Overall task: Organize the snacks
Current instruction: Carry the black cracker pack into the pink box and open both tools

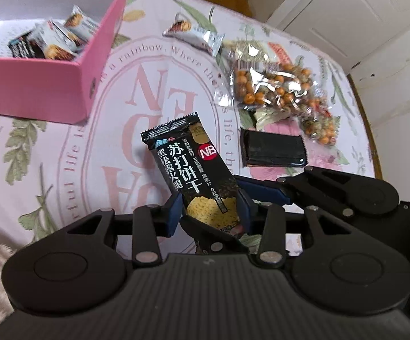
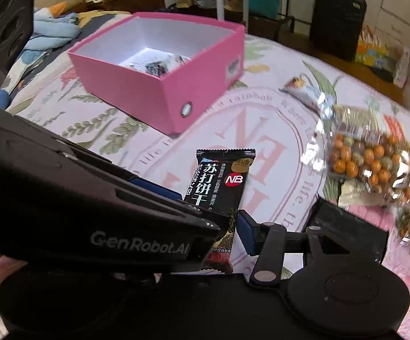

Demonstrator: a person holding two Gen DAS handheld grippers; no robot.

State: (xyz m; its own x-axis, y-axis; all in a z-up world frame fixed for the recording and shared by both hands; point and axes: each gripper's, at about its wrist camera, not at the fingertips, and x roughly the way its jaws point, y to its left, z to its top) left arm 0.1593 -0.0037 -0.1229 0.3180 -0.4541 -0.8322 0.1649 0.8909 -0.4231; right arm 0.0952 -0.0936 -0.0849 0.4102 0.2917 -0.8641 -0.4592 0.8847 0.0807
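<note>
My left gripper (image 1: 210, 209) is shut on a black soda-cracker packet (image 1: 193, 170), held upright above the tablecloth. The packet also shows in the right wrist view (image 2: 219, 189), with the left gripper's body crossing in front of my right gripper (image 2: 227, 226). The right gripper's blue pad (image 2: 247, 232) stands close beside the packet; whether it touches is unclear. A pink box (image 1: 49, 85) with several snack packets inside sits at the upper left; it also shows in the right wrist view (image 2: 159, 90).
On the floral tablecloth (image 1: 49, 155) lie a silver snack packet (image 1: 193, 32), clear bags of orange coated nuts (image 1: 278, 85), and a black packet lying flat (image 1: 273, 150). Beyond the table are a white door, a black speaker and clutter.
</note>
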